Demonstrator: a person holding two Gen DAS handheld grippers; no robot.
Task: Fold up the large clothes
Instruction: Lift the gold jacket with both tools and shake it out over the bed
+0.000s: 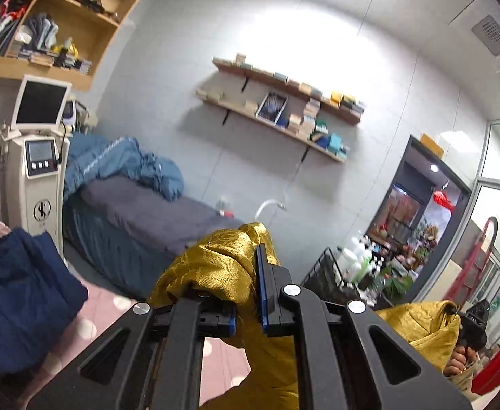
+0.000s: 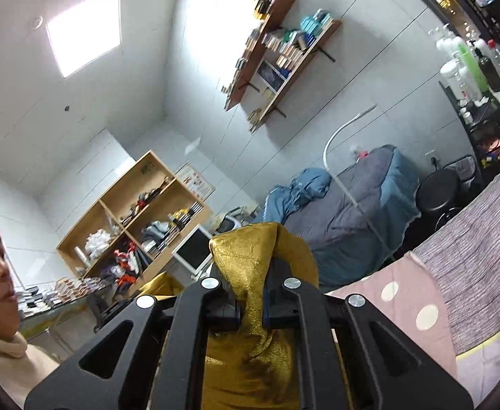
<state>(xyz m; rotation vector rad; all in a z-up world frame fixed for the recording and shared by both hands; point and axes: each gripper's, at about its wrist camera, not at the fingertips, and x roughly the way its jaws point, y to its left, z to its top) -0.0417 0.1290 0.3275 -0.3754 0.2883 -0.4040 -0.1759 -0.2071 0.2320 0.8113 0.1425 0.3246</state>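
gripping the gold garment (image 1: 215, 266) in both tongs: left gripper (image 1: 248, 311) clenched on 1 bunched edge, right gripper (image 2: 251, 311) clenched on another, holding it aloft, likely to let it hang flat before folding above the pink dotted bedspread (image 2: 407, 294); lying farther off, navy cloth (image 1: 21, 294).

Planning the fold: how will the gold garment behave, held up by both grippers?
The gold garment is probably floppy: it bunches over the left gripper and right gripper. Its sheen suggests slippery fabric. It seems light, hanging from two small pinches.
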